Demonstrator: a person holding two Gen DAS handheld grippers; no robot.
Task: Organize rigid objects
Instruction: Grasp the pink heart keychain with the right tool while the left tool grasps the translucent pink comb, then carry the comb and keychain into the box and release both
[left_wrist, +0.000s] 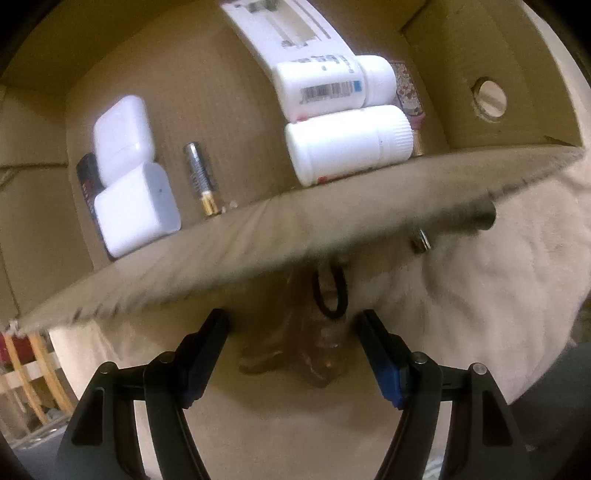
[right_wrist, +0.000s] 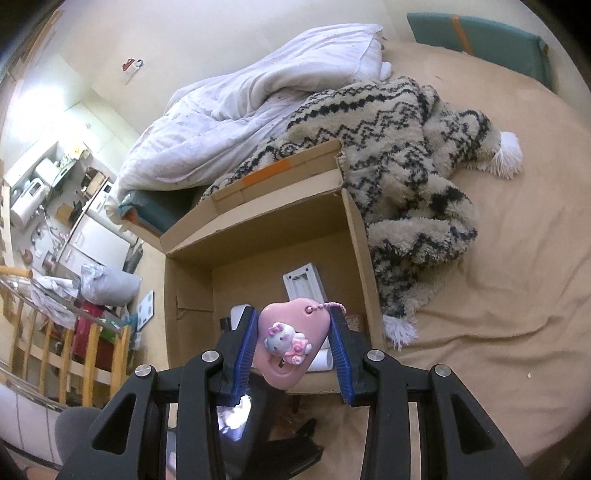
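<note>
My right gripper (right_wrist: 291, 341) clamps the pink charm (right_wrist: 290, 341) above the box (right_wrist: 258, 236), blanket (right_wrist: 406, 177) beside its far wall. My left gripper (left_wrist: 291, 325) gapes empty under the near rim; bottles (left_wrist: 347, 144) and a battery (left_wrist: 201, 181) inside (middle floor bare).

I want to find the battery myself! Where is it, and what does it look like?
Look inside the open cardboard box on the bed. Between two white square cases on the left and white bottles on the right, the battery lies alone: a thin silvery stick with a gold end.
</note>
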